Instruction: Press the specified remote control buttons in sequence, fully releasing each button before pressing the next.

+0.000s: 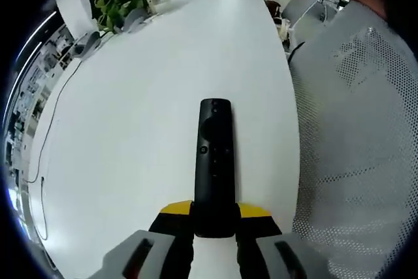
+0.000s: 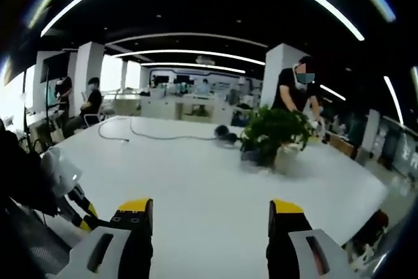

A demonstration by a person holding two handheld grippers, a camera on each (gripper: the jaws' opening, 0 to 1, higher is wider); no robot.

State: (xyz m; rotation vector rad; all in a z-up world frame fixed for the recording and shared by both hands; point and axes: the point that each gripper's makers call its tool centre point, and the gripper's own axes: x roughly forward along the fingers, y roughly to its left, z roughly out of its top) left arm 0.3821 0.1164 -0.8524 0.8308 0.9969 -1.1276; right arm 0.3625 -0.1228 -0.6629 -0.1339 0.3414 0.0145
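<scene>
Item: black remote control (image 1: 214,168), tail clamped in my left tongs (image 1: 214,223) over white desk (image 1: 144,109), steadied for pressing. Right tongs (image 2: 210,227): spread wide, holding nothing, raised clear.

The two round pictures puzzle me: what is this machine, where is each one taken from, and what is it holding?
There is no robot here. A person holds a two-jaw gripper in each hand, and a fisheye camera rides on each one, looking forward along its jaws.

The left gripper view looks down on a white table. The left gripper, with yellow-tipped jaws, is shut on the near end of a black remote control, which lies lengthwise away from the camera. A white mesh chair stands beside the table.

The right gripper view looks level across the same table. The right gripper is open and holds nothing. Farther off sit a potted plant and a cable, with people in an office behind.
</scene>
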